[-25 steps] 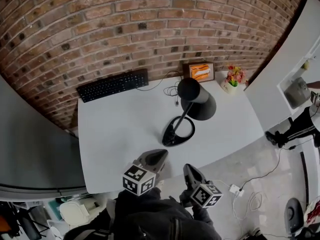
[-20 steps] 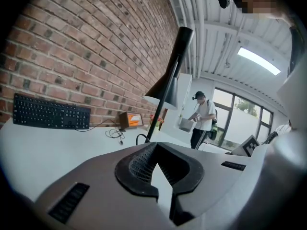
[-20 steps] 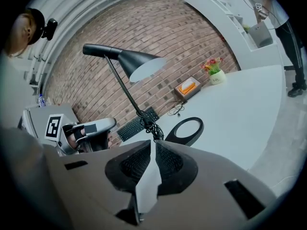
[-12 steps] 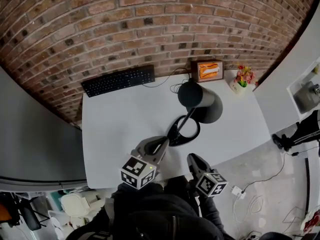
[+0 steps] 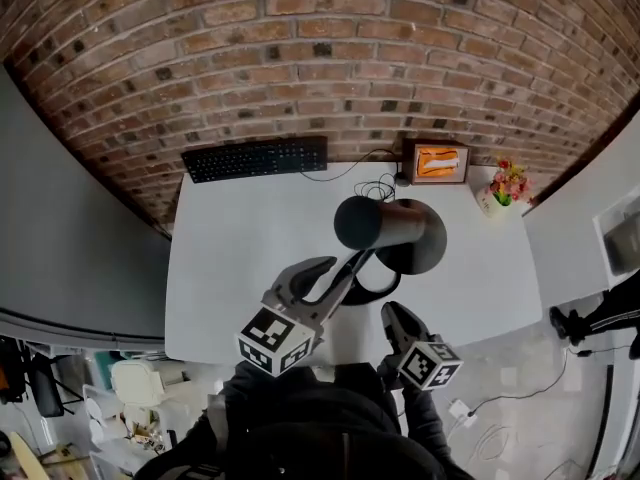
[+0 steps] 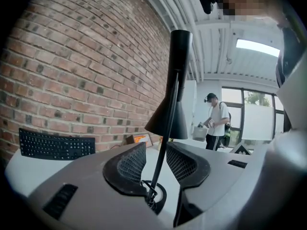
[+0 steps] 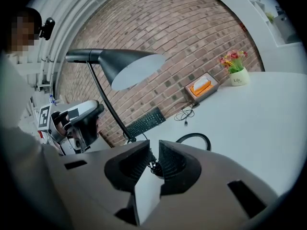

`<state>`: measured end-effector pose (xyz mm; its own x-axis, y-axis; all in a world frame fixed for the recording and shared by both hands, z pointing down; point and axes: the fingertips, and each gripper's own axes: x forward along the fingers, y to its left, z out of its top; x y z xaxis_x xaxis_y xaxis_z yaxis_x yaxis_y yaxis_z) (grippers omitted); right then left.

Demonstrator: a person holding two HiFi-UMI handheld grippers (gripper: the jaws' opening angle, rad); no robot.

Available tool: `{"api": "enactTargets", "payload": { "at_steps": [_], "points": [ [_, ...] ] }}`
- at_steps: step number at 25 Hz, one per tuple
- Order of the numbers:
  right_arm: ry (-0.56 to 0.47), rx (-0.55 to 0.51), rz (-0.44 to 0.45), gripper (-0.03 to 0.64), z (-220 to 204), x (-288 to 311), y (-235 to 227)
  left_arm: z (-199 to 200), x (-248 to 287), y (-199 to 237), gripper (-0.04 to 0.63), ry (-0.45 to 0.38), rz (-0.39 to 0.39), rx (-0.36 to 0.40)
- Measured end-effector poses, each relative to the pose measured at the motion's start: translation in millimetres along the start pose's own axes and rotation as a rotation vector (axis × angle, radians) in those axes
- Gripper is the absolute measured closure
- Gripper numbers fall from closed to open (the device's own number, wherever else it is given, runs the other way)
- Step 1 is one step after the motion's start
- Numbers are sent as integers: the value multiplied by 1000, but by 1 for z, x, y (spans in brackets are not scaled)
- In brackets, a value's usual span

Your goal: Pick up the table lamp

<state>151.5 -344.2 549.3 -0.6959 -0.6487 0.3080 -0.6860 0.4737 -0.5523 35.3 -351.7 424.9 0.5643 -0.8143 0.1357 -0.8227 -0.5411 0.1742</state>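
**Inspector:** What is lying where, largest item first?

**Assessor:** The white table (image 5: 225,258) is carrying the black table lamp (image 5: 400,233). The lamp is standing upright right of centre, with its base ring (image 5: 375,280) resting flat on the top. Nothing is lifting it yet.

**Inspector:** And the grippers?

**Assessor:** The left gripper (image 6: 156,161) is reaching in at the lamp. Its jaws have just been opening and are standing spread. In the left gripper view the thin stem (image 6: 168,123) is showing in the gap, but neither pad is pressing on it. The right gripper (image 7: 152,158) is hanging near the table's front edge, its jaws drawn together with nothing between them.

**Inspector:** Which step is in hand?

**Assessor:** By my judgement, the approach for the grasp. The next move is calling for the left jaws to settle squarely around the stem and close firmly before any lift. The shade is making the lamp top-heavy, so a loose grip is likely to let it swing.
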Motion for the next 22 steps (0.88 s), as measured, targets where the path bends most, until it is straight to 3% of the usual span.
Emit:
{"api": "enactTargets", "payload": {
  "at_steps": [2, 4, 13, 22],
  "points": [
    [-7, -11, 46, 572, 15, 0, 3, 8, 4, -2, 457, -11, 3, -1],
    [-10, -21, 107, 473, 30, -2, 10, 17, 6, -6, 443, -25, 1, 6],
    [-82, 8, 340, 443, 98, -22, 29, 54, 22, -21, 435, -63, -16, 76],
    [-93, 17, 436, 443, 116, -13, 44, 60, 36, -30, 436, -49, 0, 119]
  ]
}}
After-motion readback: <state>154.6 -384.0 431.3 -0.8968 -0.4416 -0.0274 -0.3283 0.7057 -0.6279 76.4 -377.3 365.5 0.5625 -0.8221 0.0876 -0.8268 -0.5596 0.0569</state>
